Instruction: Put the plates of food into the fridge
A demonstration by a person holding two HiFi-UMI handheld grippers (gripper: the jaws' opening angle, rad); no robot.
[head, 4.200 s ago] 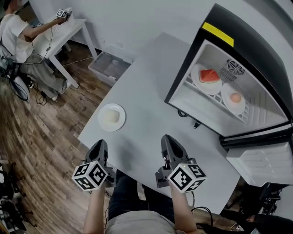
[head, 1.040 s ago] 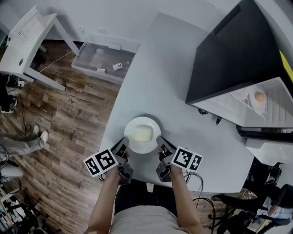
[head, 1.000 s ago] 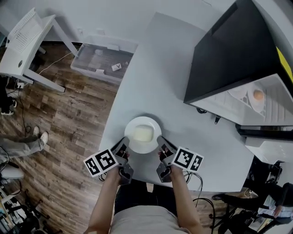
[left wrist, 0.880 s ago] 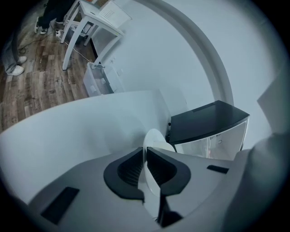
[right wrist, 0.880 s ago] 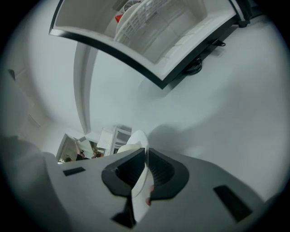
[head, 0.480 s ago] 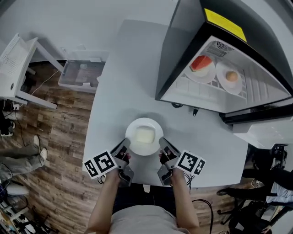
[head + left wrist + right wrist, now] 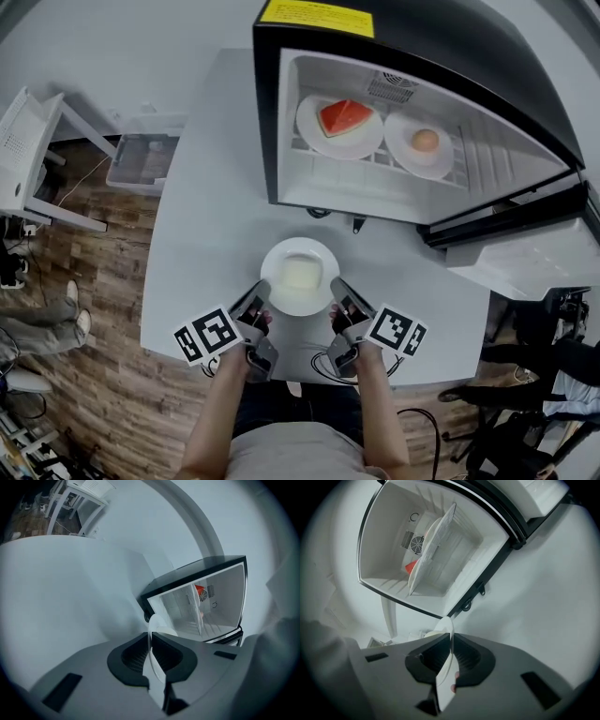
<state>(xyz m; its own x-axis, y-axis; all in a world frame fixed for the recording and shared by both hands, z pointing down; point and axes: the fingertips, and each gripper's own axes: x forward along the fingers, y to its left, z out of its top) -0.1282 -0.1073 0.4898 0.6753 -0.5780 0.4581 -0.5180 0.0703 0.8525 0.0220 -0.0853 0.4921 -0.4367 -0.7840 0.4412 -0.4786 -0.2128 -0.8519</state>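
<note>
Grey desk [image 7: 216, 197] before the open fridge [image 7: 323, 70] | we hold the plate [image 7: 300, 274] by its rim, left gripper [image 7: 257, 298] and right gripper [image 7: 338, 292] jaws clamped | next: raise it level to the shelf [image 7: 473, 159].

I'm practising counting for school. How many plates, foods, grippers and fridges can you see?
Plates: 3 (held plate, red-wedge plate, round-food plate)
Foods: 3 (pale block, red wedge, round orange piece)
Grippers: 2 (left gripper, right gripper)
Fridges: 1 (fridge)
Total: 9
</note>
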